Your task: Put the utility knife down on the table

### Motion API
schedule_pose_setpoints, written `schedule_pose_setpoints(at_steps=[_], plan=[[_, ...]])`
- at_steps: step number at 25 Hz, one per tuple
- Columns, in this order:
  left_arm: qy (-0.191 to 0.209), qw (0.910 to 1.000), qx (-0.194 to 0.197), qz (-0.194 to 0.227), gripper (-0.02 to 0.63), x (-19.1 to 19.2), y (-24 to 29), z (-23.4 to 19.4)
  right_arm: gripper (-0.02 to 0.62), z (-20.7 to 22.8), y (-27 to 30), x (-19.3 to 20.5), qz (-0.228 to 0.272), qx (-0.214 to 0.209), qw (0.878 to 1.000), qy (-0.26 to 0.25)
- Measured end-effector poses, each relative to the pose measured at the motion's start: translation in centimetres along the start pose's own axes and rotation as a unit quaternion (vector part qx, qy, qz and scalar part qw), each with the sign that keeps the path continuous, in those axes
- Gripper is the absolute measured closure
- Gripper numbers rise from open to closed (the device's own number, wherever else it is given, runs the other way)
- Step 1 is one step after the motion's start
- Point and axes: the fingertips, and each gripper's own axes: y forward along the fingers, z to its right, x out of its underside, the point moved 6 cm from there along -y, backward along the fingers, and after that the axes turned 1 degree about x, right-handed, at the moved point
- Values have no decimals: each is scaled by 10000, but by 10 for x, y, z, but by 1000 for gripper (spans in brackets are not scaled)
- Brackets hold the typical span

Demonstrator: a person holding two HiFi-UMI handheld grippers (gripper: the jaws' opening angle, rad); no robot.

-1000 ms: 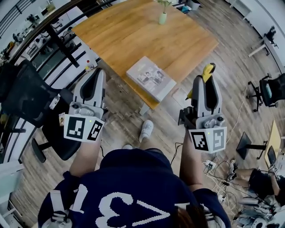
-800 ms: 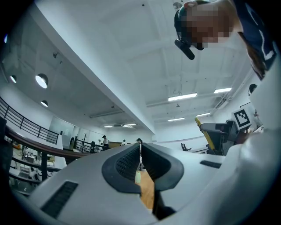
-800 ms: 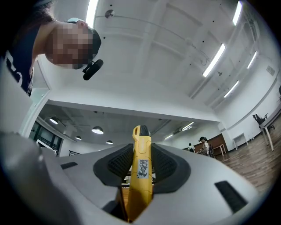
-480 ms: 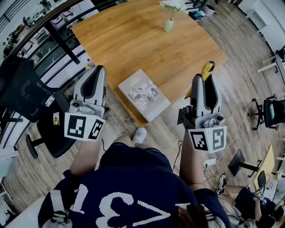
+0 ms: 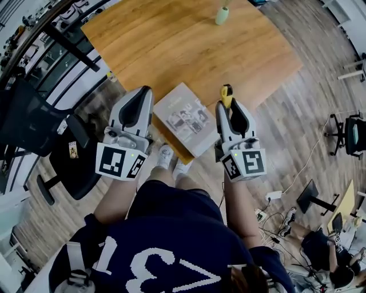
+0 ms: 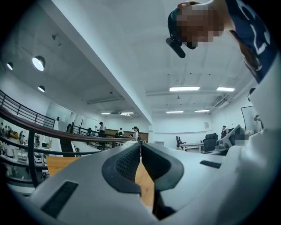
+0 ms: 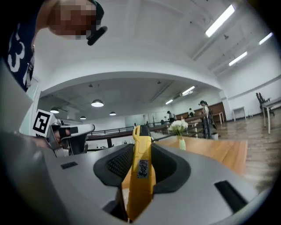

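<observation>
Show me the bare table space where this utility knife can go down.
The table is bare across the wide stretch between the book and the vase, and out to its right corner beyond the utility knife held in the right gripper. It is crowded only at the near corner, where the book lies with the left gripper beside it.

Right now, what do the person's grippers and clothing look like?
The left gripper and right gripper are light grey moulded shells with black ribbed pads. Each carries a white cube with black square markers. The person wears a dark navy short-sleeved shirt with white numerals.
</observation>
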Motion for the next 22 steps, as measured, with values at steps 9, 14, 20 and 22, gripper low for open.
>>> schedule_pose_setpoints(at_steps=[9,14,20,22], plan=[[-186,9978,-83,-632,583,52,-2,-24,456,3,21,149,-2136,320,9764,-12],[-245,9966,-108,-781,583,63,-4,-29,454,1,24,187,-2951,526,9538,-190],[-236,9970,-125,-728,583,60,-1,-31,450,4,26,186,-3006,609,9515,-232],[-208,9975,-120,-662,583,54,2,-31,498,7,29,168,-2694,637,9606,-263]])
